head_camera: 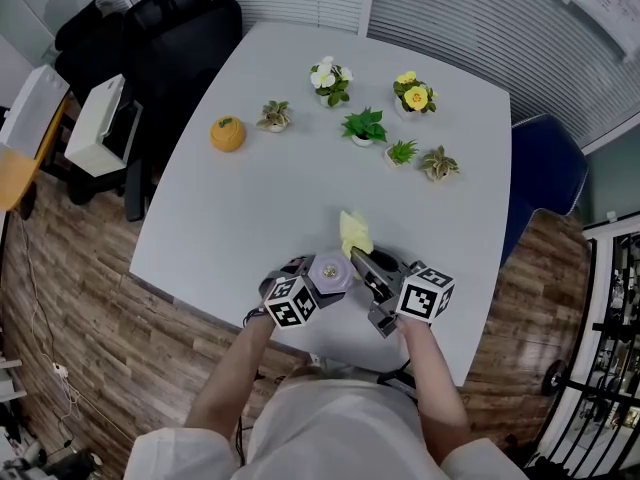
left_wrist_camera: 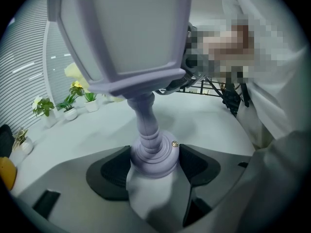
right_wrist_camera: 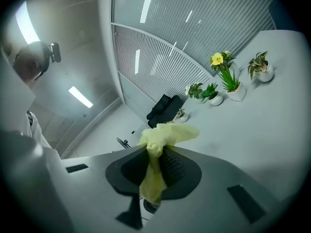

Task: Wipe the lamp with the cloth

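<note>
A pale lavender lantern-style lamp [left_wrist_camera: 141, 57] stands upright in my left gripper [left_wrist_camera: 153, 164], whose jaws are shut on its round base. From the head view the lamp's top [head_camera: 329, 270] shows between the two grippers near the table's front edge, with my left gripper [head_camera: 300, 286] beside it. A yellow cloth [right_wrist_camera: 160, 140] is pinched in my right gripper [right_wrist_camera: 154, 171], bunched above the jaws with a tail hanging below. In the head view the cloth [head_camera: 355, 233] sticks out ahead of my right gripper [head_camera: 368, 268], just right of the lamp.
On the white table [head_camera: 300, 168] stand several small potted plants [head_camera: 365, 126] toward the far side and an orange pumpkin-like ball [head_camera: 227, 134] at the left. A black chair [head_camera: 170, 38] and a white box sit beyond the left edge; a blue chair [head_camera: 545, 173] is at the right.
</note>
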`<state>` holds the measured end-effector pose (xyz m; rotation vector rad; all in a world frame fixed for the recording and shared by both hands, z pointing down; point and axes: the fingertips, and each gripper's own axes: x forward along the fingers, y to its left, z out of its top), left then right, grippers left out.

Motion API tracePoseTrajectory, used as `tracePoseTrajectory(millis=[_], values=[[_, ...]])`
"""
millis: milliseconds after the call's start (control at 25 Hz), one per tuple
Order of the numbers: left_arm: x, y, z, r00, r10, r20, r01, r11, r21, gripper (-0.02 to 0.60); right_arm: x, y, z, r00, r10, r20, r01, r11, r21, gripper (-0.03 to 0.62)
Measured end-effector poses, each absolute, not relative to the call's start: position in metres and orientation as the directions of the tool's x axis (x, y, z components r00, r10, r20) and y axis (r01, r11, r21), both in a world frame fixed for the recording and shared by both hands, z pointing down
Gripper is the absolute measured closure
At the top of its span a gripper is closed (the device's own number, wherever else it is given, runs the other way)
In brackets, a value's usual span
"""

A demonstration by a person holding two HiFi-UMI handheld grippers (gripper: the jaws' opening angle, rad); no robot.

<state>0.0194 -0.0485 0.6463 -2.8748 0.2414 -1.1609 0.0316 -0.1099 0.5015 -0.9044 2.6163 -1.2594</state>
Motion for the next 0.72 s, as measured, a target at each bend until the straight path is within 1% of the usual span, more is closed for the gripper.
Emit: tracePoseTrajectory(millis=[160,320,600,720], values=[[0.02,-0.048,0.649,0.7,-0.143,0.7,-0.131,-0.989,-0.071,0.259,0.04,-0.111,0.506,-0.809,-0.556,0.19,-0.499,0.479,-0.722,0.537],[0.02,-0.049,0.648,0.69,-0.126,0.713,-0.127,-0.991,-0.051,0.259,0.051,-0.116,0.498,-0.795,-0.584,0.164,-0.492,0.464,-0.736,0.537],[0.019,-0.047,0.649,0.69,-0.114,0.715,-0.126,-0.991,-0.036,0.259,0.06,-0.115,0.494,-0.79,-0.596,0.143,-0.483,0.462,-0.744,0.537],[0.02,-0.047,0.651,0.689,-0.084,0.72,-0.113,-0.994,-0.009,0.258,0.062,-0.117,0.496,-0.786,-0.598,0.156,-0.494,0.457,-0.74,0.537]])
